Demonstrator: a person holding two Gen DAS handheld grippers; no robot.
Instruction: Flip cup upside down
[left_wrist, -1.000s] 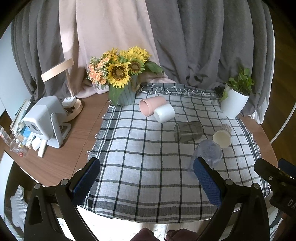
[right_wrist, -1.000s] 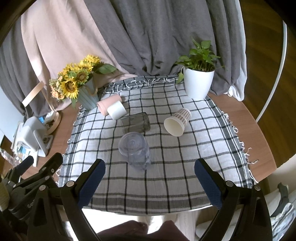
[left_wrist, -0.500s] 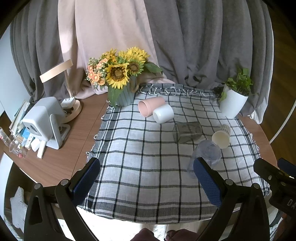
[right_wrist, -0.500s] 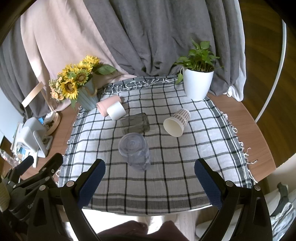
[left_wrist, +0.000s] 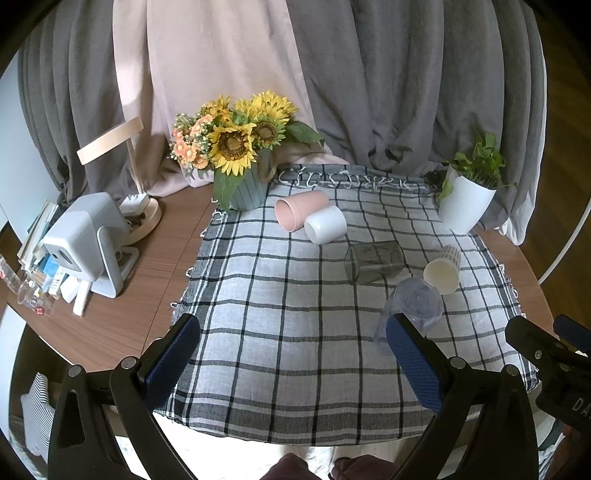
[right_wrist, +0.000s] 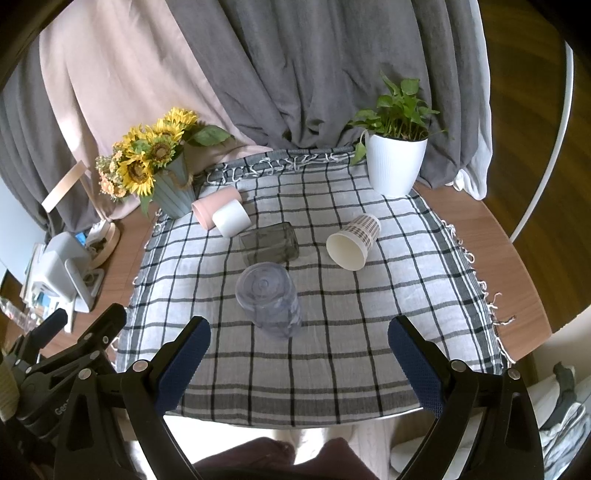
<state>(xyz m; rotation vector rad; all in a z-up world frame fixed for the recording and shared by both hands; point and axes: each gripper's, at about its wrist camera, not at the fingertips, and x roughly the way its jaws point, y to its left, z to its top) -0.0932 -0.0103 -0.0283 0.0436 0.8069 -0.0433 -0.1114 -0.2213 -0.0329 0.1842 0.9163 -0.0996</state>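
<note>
A clear plastic cup (right_wrist: 269, 303) stands upside down on the checked cloth (right_wrist: 388, 314); it also shows in the left wrist view (left_wrist: 413, 310). Four cups lie on their sides behind it: a smoky square glass (right_wrist: 269, 243), a checked paper cup (right_wrist: 354, 242), a white cup (right_wrist: 231, 219) and a pink cup (right_wrist: 214, 206). My right gripper (right_wrist: 299, 350) is open and empty, near the front edge, just short of the clear cup. My left gripper (left_wrist: 291, 350) is open and empty over the cloth's front left.
A sunflower vase (left_wrist: 243, 184) stands at the back left corner and a white potted plant (right_wrist: 395, 166) at the back right. A white device (left_wrist: 88, 243), a lamp base and clutter sit on the wooden table (left_wrist: 155, 273) to the left. Curtains hang behind.
Both grippers have drawn back and up very slightly. The cups have not moved.
</note>
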